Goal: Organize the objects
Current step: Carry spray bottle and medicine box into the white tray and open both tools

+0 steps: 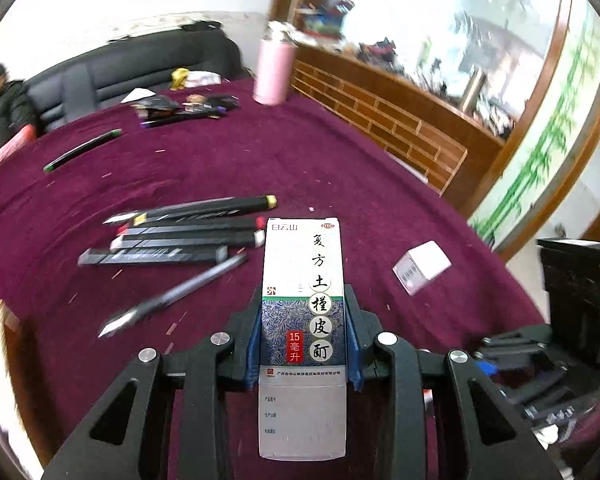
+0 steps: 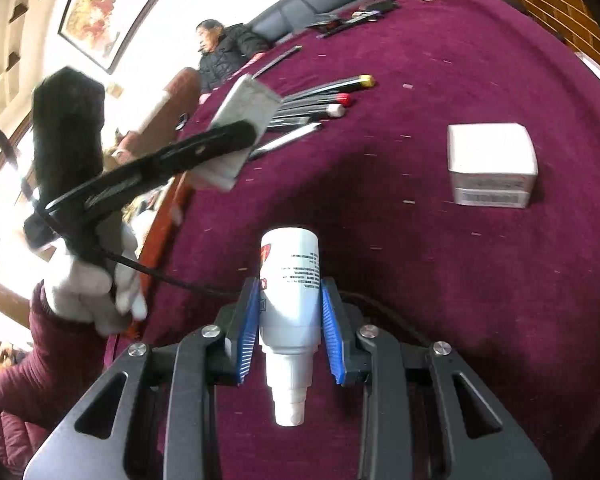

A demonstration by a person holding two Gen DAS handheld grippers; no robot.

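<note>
Clamped in your left gripper (image 1: 303, 336), the tall white-and-blue cardboard medicine box (image 1: 303, 300) hangs lifted above the maroon tablecloth (image 1: 300, 152). Your right gripper (image 2: 288, 320) pinches the small white plastic spray bottle (image 2: 289, 276) around its body, likely for boxing.

Both wrist views look forward along their jaws, close above the table (image 1: 300, 152); both share the marker row (image 1: 188, 228) beyond

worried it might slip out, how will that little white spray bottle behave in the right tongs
The white spray bottle looks smooth and round, so it may twist or slide between the ribbed blue pads. It seems small and probably light. Set down on its side on the cloth-covered table, it would likely roll.
</note>
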